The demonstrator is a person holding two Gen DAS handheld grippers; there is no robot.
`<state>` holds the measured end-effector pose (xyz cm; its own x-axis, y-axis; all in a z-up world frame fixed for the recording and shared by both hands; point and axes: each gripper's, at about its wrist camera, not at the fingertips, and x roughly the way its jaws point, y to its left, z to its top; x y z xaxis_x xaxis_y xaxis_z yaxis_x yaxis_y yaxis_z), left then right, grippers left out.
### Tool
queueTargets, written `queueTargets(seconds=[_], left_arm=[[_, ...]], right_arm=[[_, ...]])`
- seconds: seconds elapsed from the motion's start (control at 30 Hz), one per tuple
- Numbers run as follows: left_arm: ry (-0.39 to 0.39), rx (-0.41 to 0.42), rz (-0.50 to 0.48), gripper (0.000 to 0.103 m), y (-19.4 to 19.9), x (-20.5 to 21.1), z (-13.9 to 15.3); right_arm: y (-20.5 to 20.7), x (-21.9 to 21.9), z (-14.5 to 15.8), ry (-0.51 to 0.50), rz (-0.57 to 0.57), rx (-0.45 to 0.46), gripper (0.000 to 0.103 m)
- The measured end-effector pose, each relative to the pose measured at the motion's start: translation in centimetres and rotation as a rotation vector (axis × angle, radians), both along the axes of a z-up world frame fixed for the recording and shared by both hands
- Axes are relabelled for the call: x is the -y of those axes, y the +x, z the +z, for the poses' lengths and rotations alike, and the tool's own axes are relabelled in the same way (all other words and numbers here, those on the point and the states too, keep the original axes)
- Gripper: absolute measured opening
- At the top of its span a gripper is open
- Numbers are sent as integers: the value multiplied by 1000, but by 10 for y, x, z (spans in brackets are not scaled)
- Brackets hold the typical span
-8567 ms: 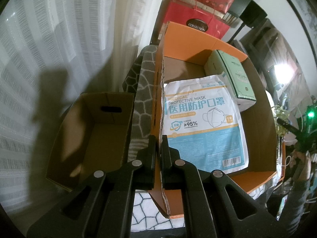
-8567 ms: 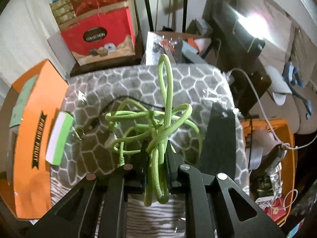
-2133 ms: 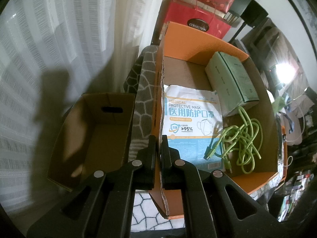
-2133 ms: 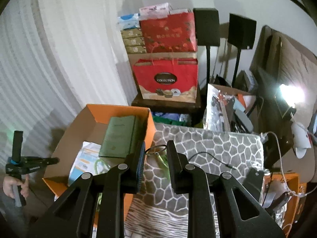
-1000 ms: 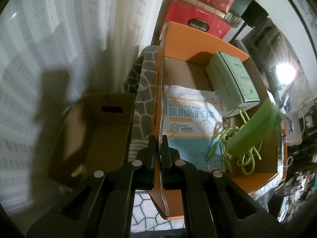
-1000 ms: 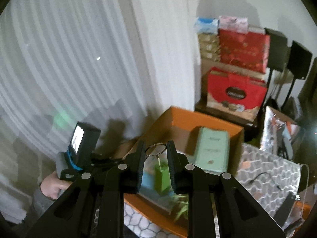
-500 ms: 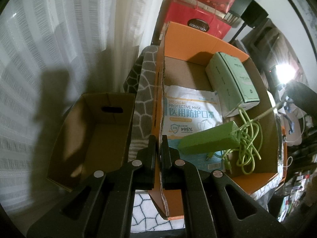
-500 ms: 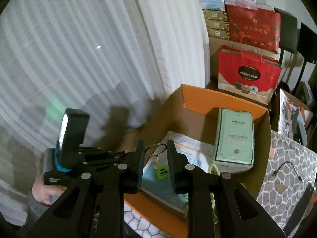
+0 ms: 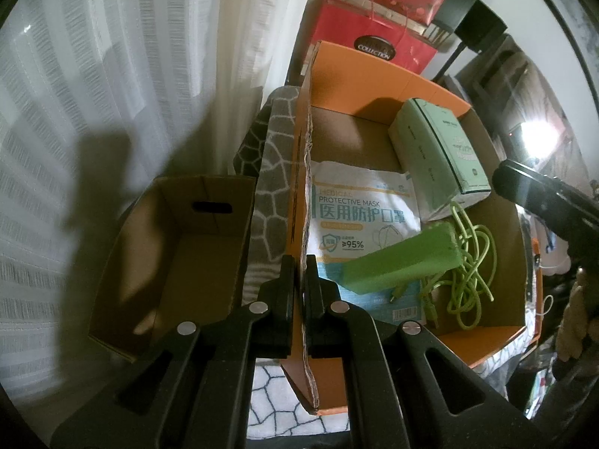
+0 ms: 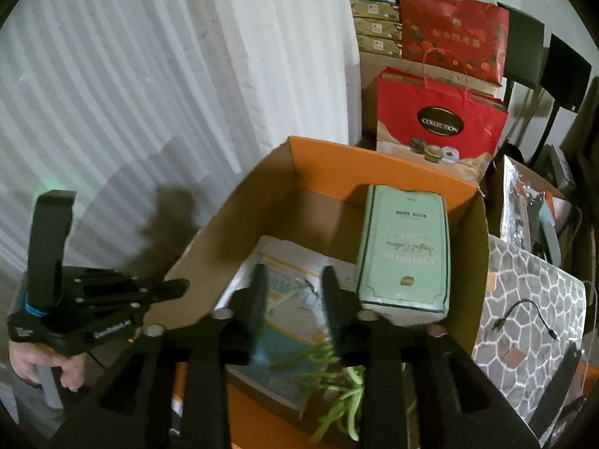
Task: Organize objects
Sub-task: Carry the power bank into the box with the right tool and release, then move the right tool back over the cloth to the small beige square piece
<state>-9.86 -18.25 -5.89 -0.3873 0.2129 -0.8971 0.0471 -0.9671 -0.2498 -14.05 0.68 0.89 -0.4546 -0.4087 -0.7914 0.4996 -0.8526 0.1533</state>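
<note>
My left gripper (image 9: 297, 262) is shut on the left wall of the orange cardboard box (image 9: 374, 71), and it also shows in the right wrist view (image 10: 179, 288). Inside the box lie a white and blue mask pack (image 9: 359, 217), a mint-green carton (image 9: 438, 153) and a tangled green cable (image 9: 471, 258). A green block (image 9: 404, 258) lies slanted across the mask pack, beside the cable. My right gripper (image 10: 294, 288) hovers over the box with its jaws opening. Nothing is pressed between its pads. The mint carton (image 10: 404, 250) is just to its right.
An empty brown cardboard box (image 9: 179, 254) stands left of the orange one, against white curtains. Red gift bags (image 10: 438, 127) and stacked boxes stand behind. A grey patterned cloth (image 10: 524, 299) with a black cable (image 10: 524, 314) lies to the right. A person's hand (image 10: 37, 366) holds the left gripper.
My right gripper came down closer over the orange box and its jaws spread apart, with the key ring gone from between them. The green block sank onto the mask pack. The left gripper stayed put.
</note>
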Motion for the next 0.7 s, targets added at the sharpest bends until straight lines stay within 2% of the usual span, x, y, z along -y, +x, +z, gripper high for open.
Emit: queueTargets(seconds=[0.03, 0.07, 0.43, 0.7], left_arm=[[0, 0, 0, 4, 0, -1, 0], [0, 0, 0, 4, 0, -1, 0], [-2, 0, 0, 4, 0, -2, 2], [-3, 0, 0, 4, 0, -1, 1]], right_arm=[[0, -1, 0, 5, -6, -5, 52], [0, -3, 2, 3, -10, -13, 53], [8, -33, 22, -24, -45, -41, 53], [11, -74, 27, 8, -113, -66, 53]])
